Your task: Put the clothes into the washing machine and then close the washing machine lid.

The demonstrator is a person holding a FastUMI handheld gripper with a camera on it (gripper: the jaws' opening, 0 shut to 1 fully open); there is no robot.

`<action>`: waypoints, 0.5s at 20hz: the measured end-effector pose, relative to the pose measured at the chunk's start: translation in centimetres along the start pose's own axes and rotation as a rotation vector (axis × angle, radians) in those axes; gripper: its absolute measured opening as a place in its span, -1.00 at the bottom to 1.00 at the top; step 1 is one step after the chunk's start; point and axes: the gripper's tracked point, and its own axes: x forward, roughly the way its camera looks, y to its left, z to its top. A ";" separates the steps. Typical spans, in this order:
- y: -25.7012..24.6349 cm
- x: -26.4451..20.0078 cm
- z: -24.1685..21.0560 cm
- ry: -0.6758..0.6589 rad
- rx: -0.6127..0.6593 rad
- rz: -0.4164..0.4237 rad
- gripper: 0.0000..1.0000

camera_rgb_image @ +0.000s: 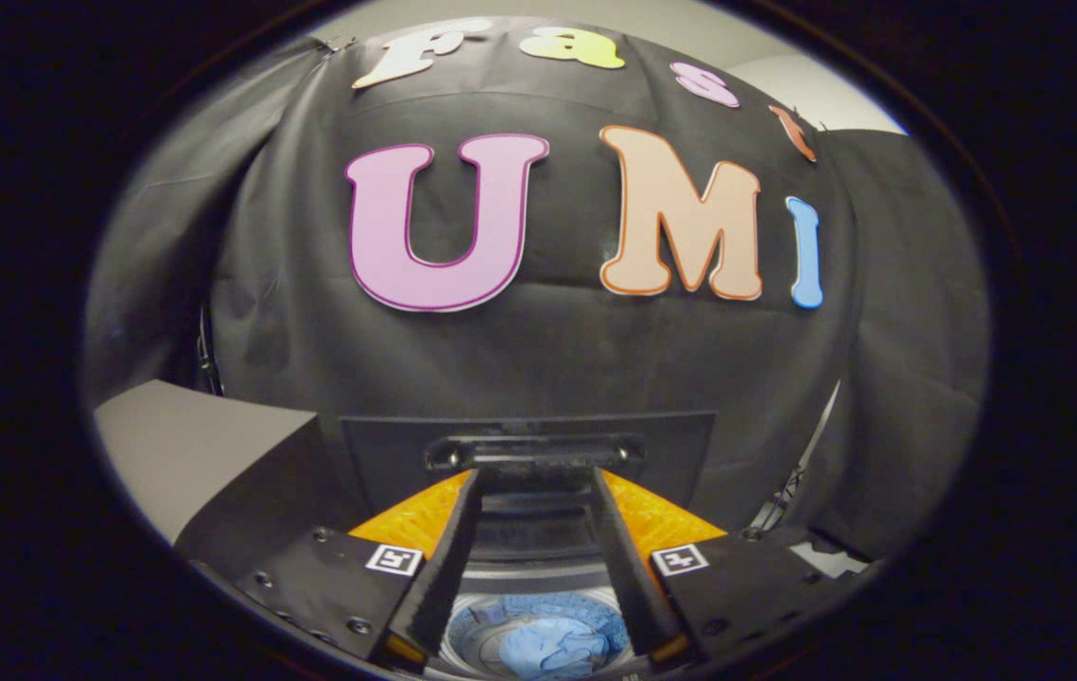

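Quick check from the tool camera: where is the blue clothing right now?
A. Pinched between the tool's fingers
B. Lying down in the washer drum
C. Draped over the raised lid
B: the blue clothing lies in the washer drum, seen low between the fingers of the tool, which reach up to the raised lid's handle.

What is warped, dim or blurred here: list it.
Gripper view: fisheye bulges the booth wall; lighting dim, no glare; blue clothes in the drum look soft; open tongs, sharp, tips at the raised lid's handle.
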 end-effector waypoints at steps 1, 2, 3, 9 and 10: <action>0.1 1.1 0.7 -0.008 0.002 0.000 0.79; 0.2 2.4 1.3 -0.019 0.003 0.000 0.86; 0.3 3.7 2.1 -0.034 0.004 -0.005 0.92; 2.3 11.7 4.1 -0.082 0.041 0.023 0.97; 2.6 12.6 3.4 -0.056 0.051 0.026 0.97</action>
